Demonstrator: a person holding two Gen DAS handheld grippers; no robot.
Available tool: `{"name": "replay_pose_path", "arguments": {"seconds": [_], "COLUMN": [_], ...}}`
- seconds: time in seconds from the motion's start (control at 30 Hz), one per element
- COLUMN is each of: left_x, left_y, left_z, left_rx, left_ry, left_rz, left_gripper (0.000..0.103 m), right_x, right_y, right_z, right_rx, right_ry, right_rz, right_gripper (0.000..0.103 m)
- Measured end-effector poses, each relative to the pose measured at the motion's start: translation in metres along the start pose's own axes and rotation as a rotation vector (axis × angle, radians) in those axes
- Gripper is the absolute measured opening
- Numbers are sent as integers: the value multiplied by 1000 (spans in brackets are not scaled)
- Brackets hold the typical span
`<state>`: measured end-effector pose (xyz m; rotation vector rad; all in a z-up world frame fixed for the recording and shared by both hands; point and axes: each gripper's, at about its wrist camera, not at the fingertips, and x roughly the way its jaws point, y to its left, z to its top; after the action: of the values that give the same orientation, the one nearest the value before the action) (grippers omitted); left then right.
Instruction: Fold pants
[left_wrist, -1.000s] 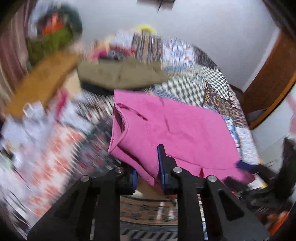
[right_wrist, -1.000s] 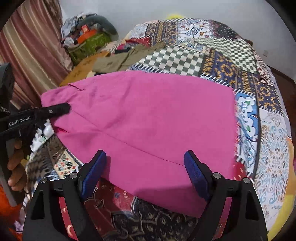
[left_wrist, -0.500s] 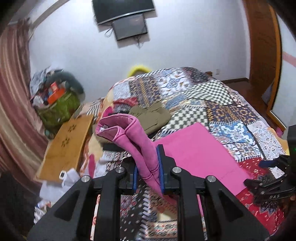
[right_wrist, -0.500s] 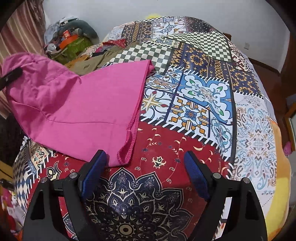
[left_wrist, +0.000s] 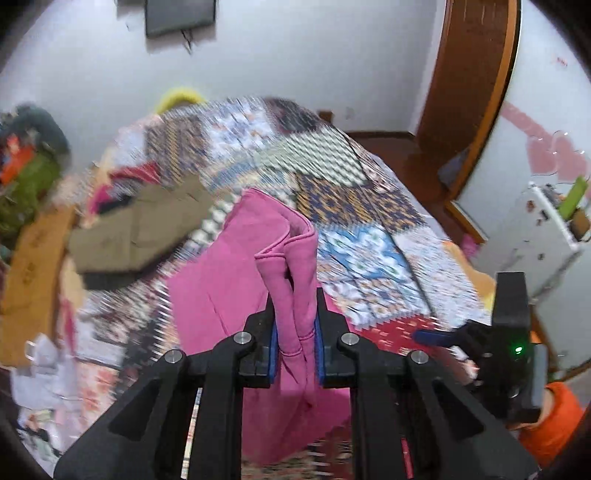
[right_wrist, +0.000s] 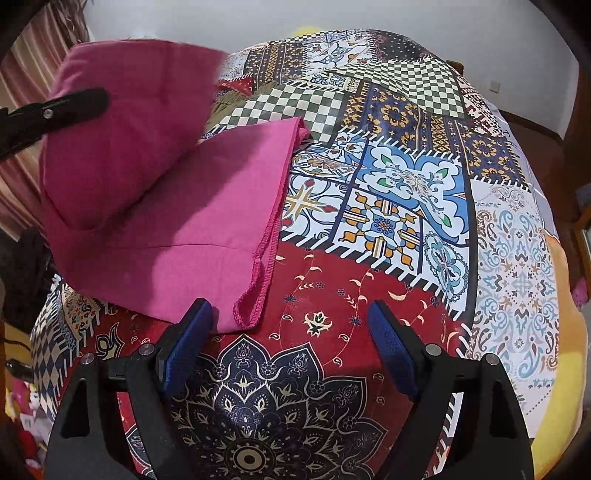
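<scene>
1. Left gripper (left_wrist: 295, 339) clamped on pink pants (right_wrist: 173, 221) — bunched end lifted over the rest, flat on the quilt (right_wrist: 406, 177).
2. Right gripper (right_wrist: 288, 347) gaping, empty, near the hem.
3. Mid-fold, probably — next, lay the lifted end across toward the right hem.

the left claw (left_wrist: 295, 343) is angled downward, its blue pads clamped tight on a bunched fold of the pink pants (left_wrist: 295, 295), lifted off the bed. the right claw (right_wrist: 291, 347) hangs spread wide, gripping nothing.
</scene>
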<state>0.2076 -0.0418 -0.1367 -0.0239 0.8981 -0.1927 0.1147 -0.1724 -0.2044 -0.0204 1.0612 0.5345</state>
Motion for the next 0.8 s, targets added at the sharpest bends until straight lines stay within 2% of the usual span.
{"name": "replay_pose_path", "arguments": {"seconds": [0.1,0.3,0.33,0.4,0.5,0.67,0.8], "left_x": [19,31,31,29,18,13,31], "left_y": [-1,-9,-9,-11,-8,12,46], "left_z": [-3,-8,-8,-9,-6,8,24], "left_rx": [-32,-28,-26,-20,-4,9,-16], "left_ry": [61,108,112,123,88,35,40], "left_rz": [-56,-76,-78,-90,-118,-26,94], "left_gripper": [15,17,20,39,59,67,68], "right_x": [0,1,1,1,0,-2,-1], "right_y": [0,0,1,1,1,1,2], "right_z": [0,1,1,1,1,2,4], "right_rx": [0,-1,1,0,1,-5,-7], "right_ry": [0,-1,0,-1,-7,-14,-15], "right_rz": [1,4,2,1,-4,-8,-7], "right_gripper": [83,83,83,83,83,83,83]}}
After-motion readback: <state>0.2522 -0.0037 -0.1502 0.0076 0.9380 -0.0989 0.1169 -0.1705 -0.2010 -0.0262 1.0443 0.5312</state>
